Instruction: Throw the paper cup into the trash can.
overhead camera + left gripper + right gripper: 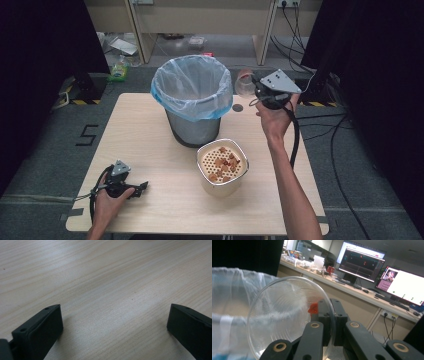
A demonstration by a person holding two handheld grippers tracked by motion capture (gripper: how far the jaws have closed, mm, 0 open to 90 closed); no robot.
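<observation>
A pale wooden table (150,130) stands on grey floor, desks and monitors (402,285) beyond. On it, a lined bin (192,100); just before the bin, a tub (222,167) of crumbs. Right gripper (260,92) beside the bin clamps a clear cup (287,315). Left gripper (142,187) rests near the table's front, jaws apart.

— Where is there room on the desk (150,120)?

— The left side is bare wood, and the front edge too. The left tongs (142,187) sit there, wide open, with nothing near them.

— What stands in the way?

— The big bin (192,97) in the middle at the back. The white tub (222,167) stands just in front of it, close by.

— And on the right?

— The right tongs (250,82) hold a clear cup (244,82) up beside the bin's rim. Bare desk lies under that arm.
</observation>
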